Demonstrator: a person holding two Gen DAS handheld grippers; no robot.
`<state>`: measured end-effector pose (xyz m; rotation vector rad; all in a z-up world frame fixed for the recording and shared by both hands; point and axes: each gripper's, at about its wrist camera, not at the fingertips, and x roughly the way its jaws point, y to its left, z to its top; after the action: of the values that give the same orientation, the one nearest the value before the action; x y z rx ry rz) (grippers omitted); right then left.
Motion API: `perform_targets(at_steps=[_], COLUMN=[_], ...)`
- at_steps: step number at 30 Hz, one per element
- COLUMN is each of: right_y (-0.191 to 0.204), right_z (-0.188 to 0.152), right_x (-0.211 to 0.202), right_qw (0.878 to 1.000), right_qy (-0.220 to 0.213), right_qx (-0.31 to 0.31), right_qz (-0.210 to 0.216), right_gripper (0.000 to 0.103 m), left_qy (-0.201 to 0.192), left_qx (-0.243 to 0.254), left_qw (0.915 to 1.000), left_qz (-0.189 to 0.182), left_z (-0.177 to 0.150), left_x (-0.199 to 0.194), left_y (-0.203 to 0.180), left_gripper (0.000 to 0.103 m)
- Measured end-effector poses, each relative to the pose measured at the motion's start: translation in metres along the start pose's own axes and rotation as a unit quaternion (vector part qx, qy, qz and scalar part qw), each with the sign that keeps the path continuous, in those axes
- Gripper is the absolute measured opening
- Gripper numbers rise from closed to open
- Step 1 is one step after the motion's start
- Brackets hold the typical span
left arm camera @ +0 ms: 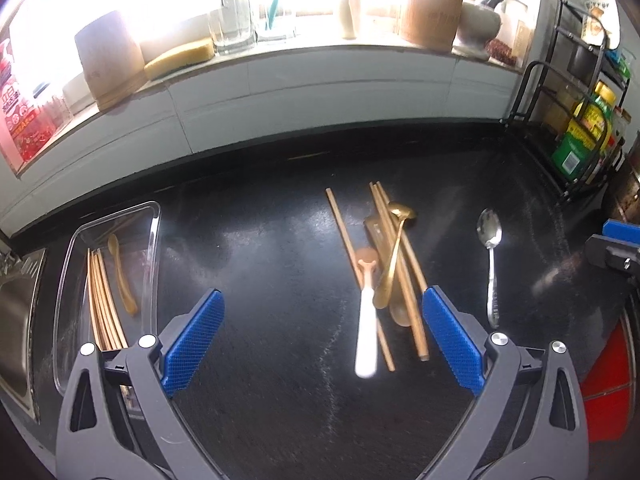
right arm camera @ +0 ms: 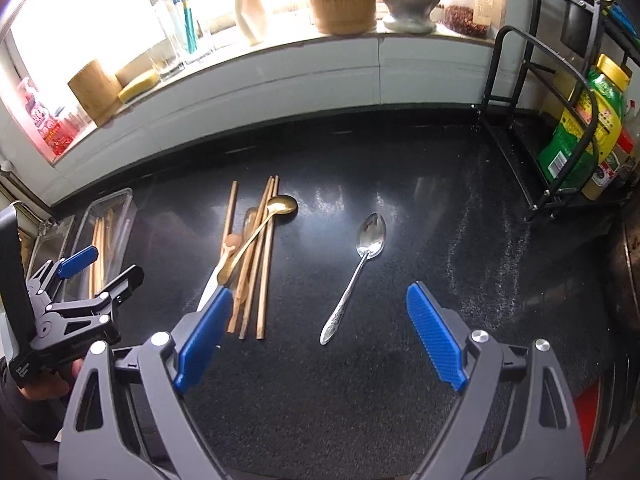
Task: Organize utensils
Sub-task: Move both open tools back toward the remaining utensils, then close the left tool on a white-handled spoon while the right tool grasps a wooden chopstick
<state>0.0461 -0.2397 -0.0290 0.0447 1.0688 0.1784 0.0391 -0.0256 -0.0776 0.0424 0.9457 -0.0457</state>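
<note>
I see bare countertop [right arm camera: 420,240] around the silver spoon [right arm camera: 370,240]; the black wire rack [right arm camera: 520,120] blocks its back right corner.

The countertop [left arm camera: 248,264] was black with a fine pale speckle and glossy white glare. On it lay tan wooden chopsticks [left arm camera: 404,272], a gold spoon [left arm camera: 394,248], a white-handled utensil [left arm camera: 367,328] with a light brown head, and a silver spoon [right arm camera: 360,264] with an embossed pattern on its handle. The clear tray [left arm camera: 150,264] held more tan chopsticks and an amber-brown spoon [left arm camera: 122,276]. Both grippers, left [left arm camera: 322,328] and right [right arm camera: 320,328], had grey-black frames and bright blue pads with a fine grid texture. A yellow sponge [left arm camera: 180,58] sat on the white sill, and a green bottle [right arm camera: 580,128] with a yellow cap and yellow label stood in the black wire rack [right arm camera: 520,92].
</note>
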Motion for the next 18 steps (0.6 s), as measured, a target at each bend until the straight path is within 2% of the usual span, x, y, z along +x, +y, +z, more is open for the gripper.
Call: perform_targets(at_steps=[8,11,14,18], right_y=[-0.005,-0.002,0.007,0.025], right_z=[0.010,0.016,0.025,0.033], right_x=[0.051,0.075,0.102,0.140], right_qw=[0.999,0.998,0.997,0.994], right_qy=[0.038,0.055,0.069,0.098], right_qx=[0.002,0.000,-0.018,-0.055], right_qz=[-0.008,0.006,0.013,0.009], right_gripper=[0.086,0.086,0.081,0.074], left_qy=[0.026,0.038,0.052,0.070], left_qx=[0.037,0.054,0.073,0.078], left_qw=[0.9988,0.9974,0.9951,0.9928], left_qz=[-0.019,-0.030,-0.042,-0.057], left_z=[-0.012,-0.015,-0.018,-0.022], left_x=[0.055,0.073,0.090,0.105], left_y=[-0.001,-0.002,-0.004,-0.001], left_gripper=[0.096,0.089,0.083,0.079])
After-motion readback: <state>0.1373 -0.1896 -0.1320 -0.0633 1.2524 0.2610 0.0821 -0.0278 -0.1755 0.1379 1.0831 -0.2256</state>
